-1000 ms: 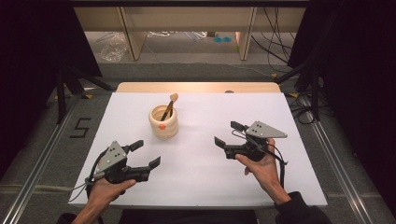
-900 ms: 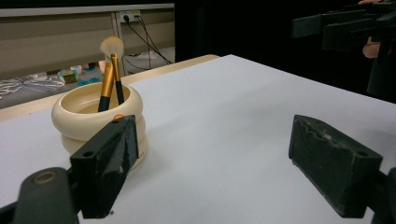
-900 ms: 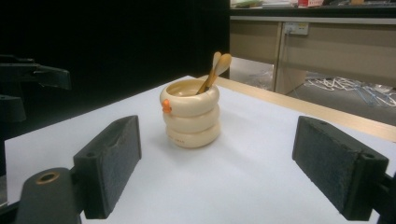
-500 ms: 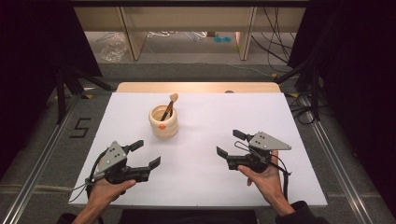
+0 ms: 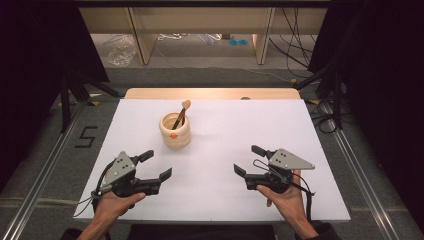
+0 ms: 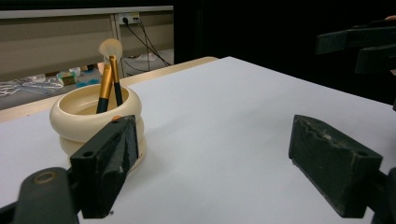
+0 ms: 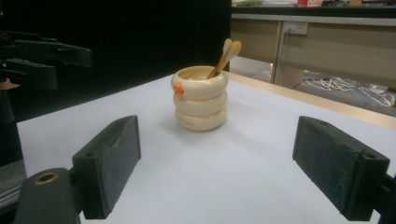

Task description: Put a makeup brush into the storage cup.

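Left gripper [image 5: 154,165]: I have it low at the near left of the table, held in a hand [image 5: 111,205] at the front edge; its jaws are spread wide with nothing between them.
Right gripper [image 5: 252,161]: I have it at the near right, also in a hand [image 5: 285,199], jaws spread wide and empty, pointing inward across the table.
Gap between them: the two grippers sit well apart, with bare white surface between.
Table [image 5: 220,145]: white top, with a strip of pale wood along its far edge.
Holder [image 5: 175,130]: a cream ringed pot with a small orange spot on its side, upright on the table beyond the left gripper, left of centre; in the left gripper view [image 6: 95,119] it stands just past my left jaw, in the right gripper view [image 7: 200,98] it sits ahead between the jaws but well away.
Brushes [image 5: 181,114]: two gold-handled brushes stand in the holder, leaning, heads up.
Beyond the table: floor with cables [image 5: 295,50] and a clear bag [image 5: 121,51].
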